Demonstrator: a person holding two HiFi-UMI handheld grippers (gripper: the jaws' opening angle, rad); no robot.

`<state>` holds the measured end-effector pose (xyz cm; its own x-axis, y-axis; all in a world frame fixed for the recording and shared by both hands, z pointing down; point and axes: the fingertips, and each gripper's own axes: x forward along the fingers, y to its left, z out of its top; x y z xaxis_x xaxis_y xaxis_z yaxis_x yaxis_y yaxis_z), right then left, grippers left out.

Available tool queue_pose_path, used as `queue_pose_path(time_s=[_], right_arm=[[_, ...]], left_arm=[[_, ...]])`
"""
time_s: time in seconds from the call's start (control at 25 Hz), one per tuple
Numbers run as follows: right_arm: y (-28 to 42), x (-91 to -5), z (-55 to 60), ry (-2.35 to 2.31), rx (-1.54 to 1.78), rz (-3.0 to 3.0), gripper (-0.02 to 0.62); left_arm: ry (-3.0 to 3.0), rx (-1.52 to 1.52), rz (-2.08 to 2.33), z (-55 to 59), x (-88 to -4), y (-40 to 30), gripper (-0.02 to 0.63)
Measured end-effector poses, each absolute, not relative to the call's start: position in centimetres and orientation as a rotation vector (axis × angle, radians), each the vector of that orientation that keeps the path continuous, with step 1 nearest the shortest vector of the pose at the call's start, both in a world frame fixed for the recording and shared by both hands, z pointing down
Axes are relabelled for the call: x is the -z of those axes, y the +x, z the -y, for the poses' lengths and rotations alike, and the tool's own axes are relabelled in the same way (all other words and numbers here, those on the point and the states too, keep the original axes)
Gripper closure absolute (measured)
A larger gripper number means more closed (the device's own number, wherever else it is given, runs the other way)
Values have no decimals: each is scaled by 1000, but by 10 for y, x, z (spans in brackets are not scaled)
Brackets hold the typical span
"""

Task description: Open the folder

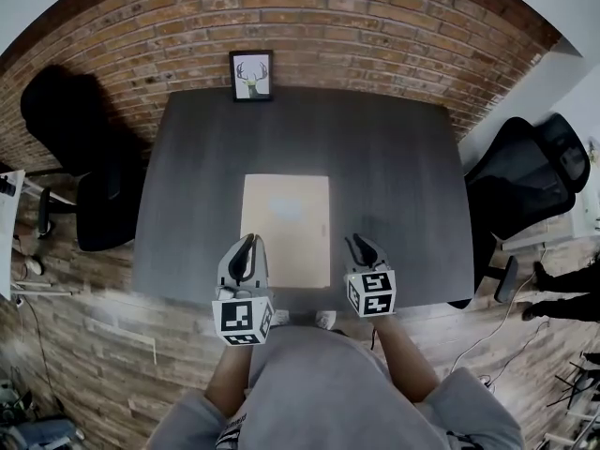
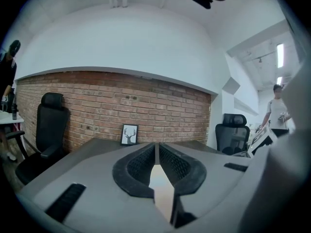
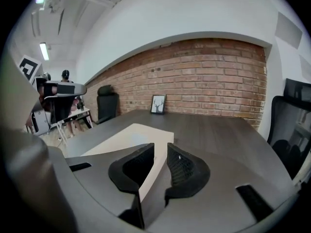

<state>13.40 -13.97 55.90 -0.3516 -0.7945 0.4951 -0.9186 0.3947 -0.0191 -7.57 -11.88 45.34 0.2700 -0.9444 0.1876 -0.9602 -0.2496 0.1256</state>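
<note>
Lying flat and closed near the front edge of one dark grey wood-grain table is one tan rectangular paper folder. Two grippers hang at its near end: left gripper jaws together, right gripper jaws slightly apart, both empty. One framed deer picture stands against the red brick wall. Two black office chairs flank the table.
</note>
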Motion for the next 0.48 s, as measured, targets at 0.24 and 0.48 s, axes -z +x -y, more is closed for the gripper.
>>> queue_pose_path(time_s=[0.24, 0.48], right_arm=[[137, -605, 138, 1400, -494, 2186, 540], [123, -621, 134, 1345, -531, 2180, 537]], left_arm=[[2300, -205, 1750, 118, -492, -67, 603], [2295, -266, 1711, 120, -519, -61, 603]])
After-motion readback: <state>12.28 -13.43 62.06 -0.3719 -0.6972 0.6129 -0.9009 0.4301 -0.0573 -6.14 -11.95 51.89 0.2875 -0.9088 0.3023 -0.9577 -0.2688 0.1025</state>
